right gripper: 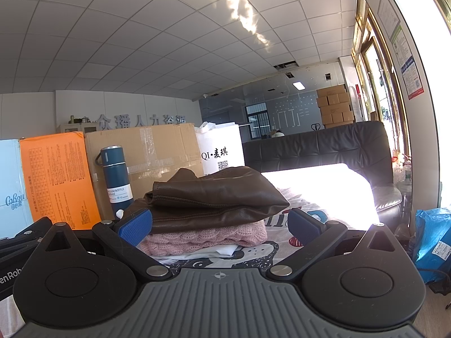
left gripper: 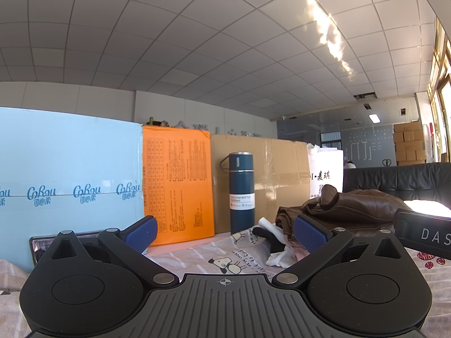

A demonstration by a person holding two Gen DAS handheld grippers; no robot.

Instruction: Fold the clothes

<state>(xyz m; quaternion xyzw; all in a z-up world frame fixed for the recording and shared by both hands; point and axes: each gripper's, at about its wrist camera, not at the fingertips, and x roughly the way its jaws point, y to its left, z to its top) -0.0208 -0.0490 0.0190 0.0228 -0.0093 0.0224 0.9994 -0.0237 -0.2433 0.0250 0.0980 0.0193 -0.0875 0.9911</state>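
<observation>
My left gripper (left gripper: 224, 232) sits low over the cartoon-printed bedsheet (left gripper: 197, 256), its jaws spread wide with nothing between them. My right gripper (right gripper: 220, 225) is likewise wide open and empty, its blue pads flanking a stack of clothes without touching it. That stack has a folded brown leather garment (right gripper: 217, 197) on top, a pink knitted sweater (right gripper: 208, 238) beneath, and white cloth (right gripper: 208, 250) at the bottom (only its edge shows). A dark blue vacuum bottle (left gripper: 241, 193) stands upright before the taped cardboard box (left gripper: 279, 169), left of the stack.
</observation>
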